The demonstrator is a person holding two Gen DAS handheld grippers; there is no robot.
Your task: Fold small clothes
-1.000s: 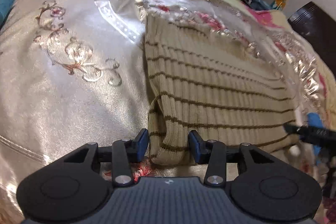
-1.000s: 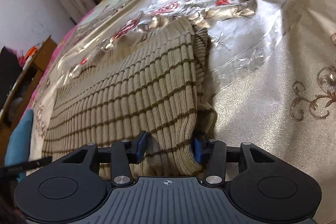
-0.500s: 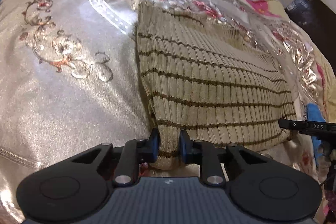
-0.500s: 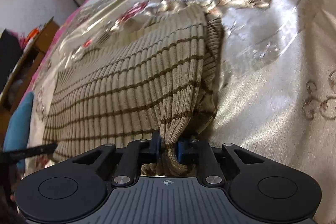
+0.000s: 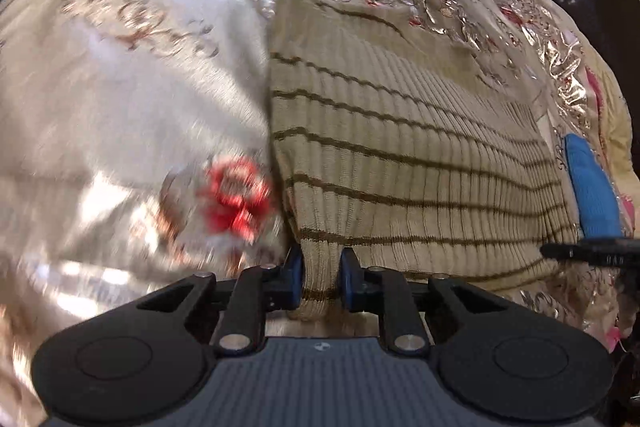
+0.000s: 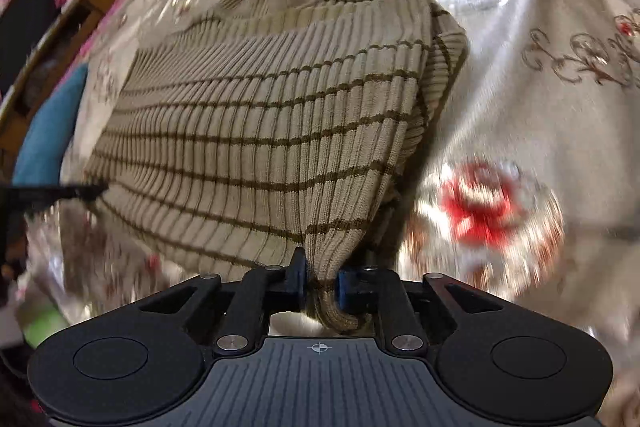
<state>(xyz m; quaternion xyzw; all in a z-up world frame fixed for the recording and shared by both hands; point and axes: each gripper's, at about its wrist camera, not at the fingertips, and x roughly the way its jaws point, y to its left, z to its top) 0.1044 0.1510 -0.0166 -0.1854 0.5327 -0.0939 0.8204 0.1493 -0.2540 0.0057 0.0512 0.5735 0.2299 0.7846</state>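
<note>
Left claw [image 5: 320, 281] is clamped on the near hem corner of the sweater [image 5: 400, 155], blue pads [image 5: 295, 277] squeezing a bunched fold of rib knit; jaws nearly closed, having just pinched in onto the cloth. Right claw [image 6: 322, 283] same story on the opposite near corner of the sweater [image 6: 260, 131], knit wadded between the pads, a roll of it hanging below the jaws

Sweater lies on the shiny floral bedspread [image 5: 120, 107], running away from both claws toward the far side of the bed. Near hem looks lifted off the cover and stretched between the two grips; far end (neck/shoulders) is flat on the bedspread. Long axis runs straight ahead of the claws, stripes run across it, hem edge runs claw to claw

My read: this is the hem-to-neck fold. Both corners need to travel forward along that axis together, staying level, and land on the far edge. Neither hand is nearer, each owns its own corner. Right edge shows a tucked layer sticking out under the top one [image 6: 448, 67]; could slip out if the carry is uneven

Blue cloth [image 5: 592, 187] sits just beside the sweater's right edge in the left view, not part of this fold. Background is blurred. No containers in sight
</note>
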